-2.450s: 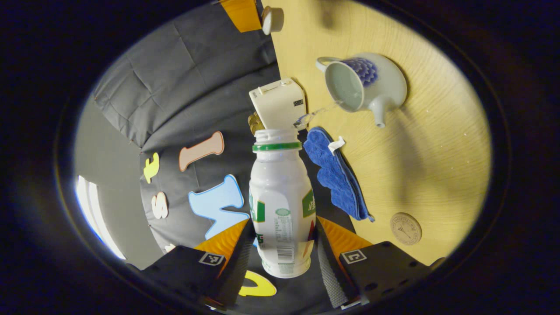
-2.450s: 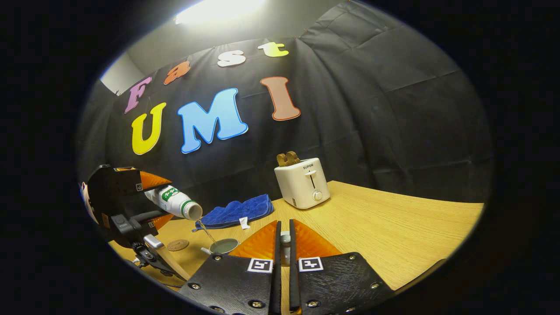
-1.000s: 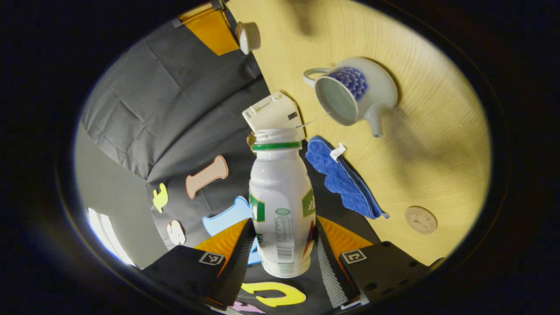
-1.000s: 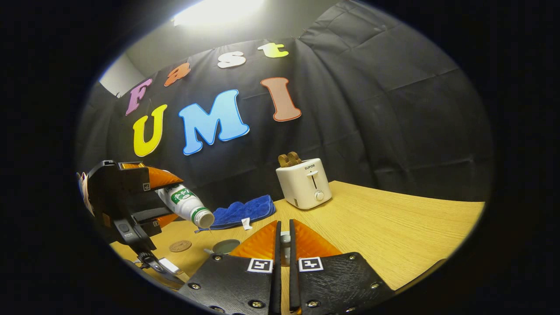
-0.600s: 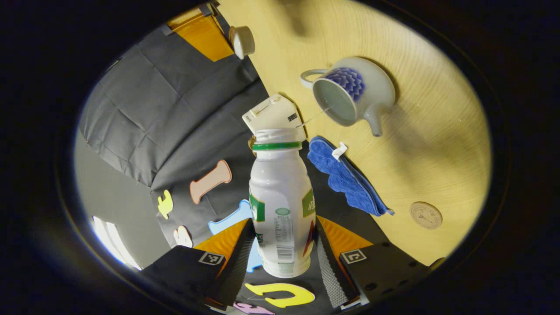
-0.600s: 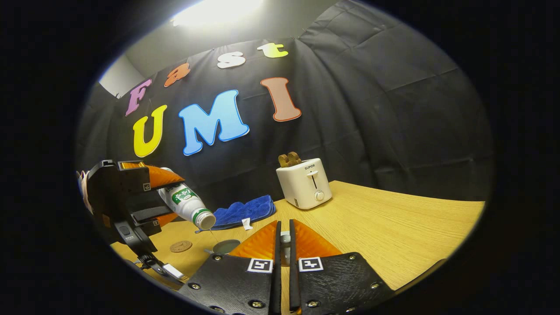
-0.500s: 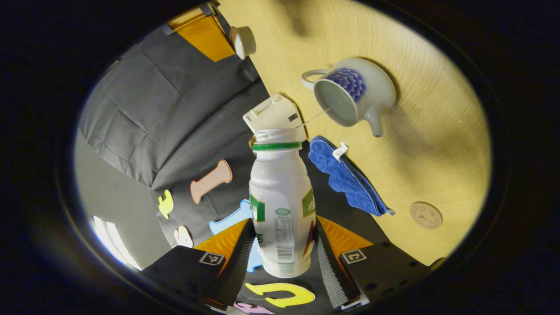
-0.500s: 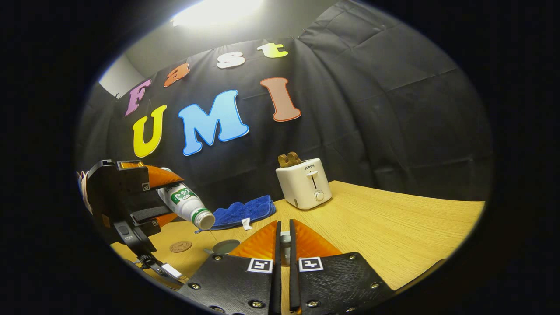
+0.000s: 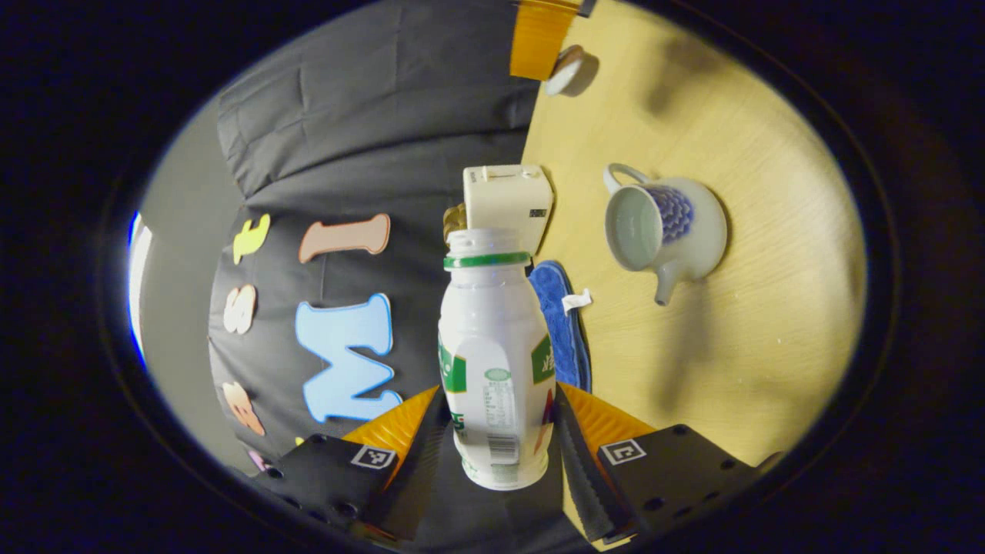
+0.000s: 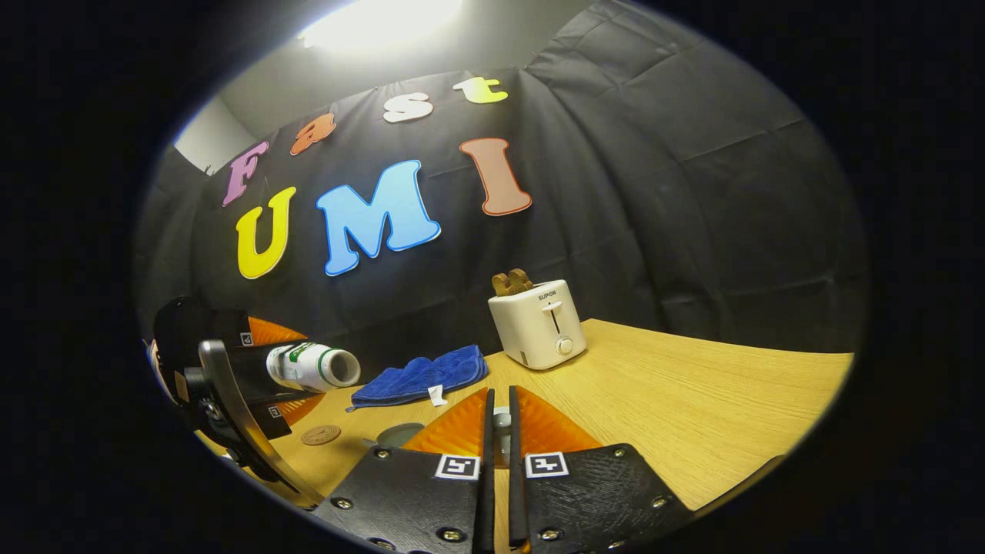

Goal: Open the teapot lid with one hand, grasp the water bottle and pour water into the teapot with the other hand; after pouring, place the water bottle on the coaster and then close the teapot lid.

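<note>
The left tool [image 9: 499, 431] pinches the white green-labelled plastic water bottle [image 9: 492, 354] held level left of the open blue-patterned white teapot [image 9: 666, 227], while the right tool [image 10: 499, 431] seems pressed on its small pale lid [image 10: 501, 422]

Staged recording booth, not real kitchen: black cloth wall [image 10: 654, 192] behind bare wooden table [image 10: 692, 408]. Household props on it: toaster [image 10: 536, 323], blue cloth [image 10: 419, 375], teapot [image 9: 666, 227], coaster [image 10: 321, 435]. Bright ceiling light [image 10: 385, 15].
</note>
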`<action>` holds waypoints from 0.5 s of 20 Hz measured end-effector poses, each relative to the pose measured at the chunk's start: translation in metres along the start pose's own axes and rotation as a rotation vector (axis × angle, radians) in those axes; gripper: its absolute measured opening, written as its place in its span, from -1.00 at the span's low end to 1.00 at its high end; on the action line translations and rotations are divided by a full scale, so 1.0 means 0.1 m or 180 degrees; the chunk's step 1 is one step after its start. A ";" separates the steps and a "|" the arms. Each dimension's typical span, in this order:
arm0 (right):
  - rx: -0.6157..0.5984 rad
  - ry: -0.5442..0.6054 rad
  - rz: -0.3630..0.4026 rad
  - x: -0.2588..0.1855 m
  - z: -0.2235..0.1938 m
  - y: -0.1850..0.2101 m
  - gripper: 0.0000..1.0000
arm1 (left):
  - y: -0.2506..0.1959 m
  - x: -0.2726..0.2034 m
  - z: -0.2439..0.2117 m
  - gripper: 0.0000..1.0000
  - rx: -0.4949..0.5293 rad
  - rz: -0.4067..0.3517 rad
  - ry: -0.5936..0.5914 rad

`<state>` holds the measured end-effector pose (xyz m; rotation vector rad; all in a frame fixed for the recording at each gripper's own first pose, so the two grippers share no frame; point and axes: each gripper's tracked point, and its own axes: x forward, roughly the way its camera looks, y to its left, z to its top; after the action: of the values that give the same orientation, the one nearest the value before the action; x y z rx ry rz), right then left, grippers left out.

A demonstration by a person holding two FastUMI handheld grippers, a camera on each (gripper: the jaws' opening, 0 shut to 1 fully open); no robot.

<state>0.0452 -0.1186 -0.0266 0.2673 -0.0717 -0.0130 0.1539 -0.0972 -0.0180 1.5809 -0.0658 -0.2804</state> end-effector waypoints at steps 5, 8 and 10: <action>-0.0022 0.0066 0.0045 0.04 -0.07 0.05 -0.86 | -0.08 -0.18 -0.26 0.73 -0.1050 0.0114 0.0109; -0.0117 0.0073 0.0096 0.07 -0.08 0.13 -0.86 | -0.16 -0.25 -0.46 0.73 -0.1762 0.0143 0.0191; -0.0177 0.0107 0.0113 0.11 -0.10 0.17 -0.86 | -0.23 -0.33 -0.60 0.64 -0.2192 0.0151 0.0250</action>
<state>0.0567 -0.0995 -0.0309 0.2105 -0.0425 0.0248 0.1324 -0.0304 -0.0357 0.9029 0.0518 -0.1753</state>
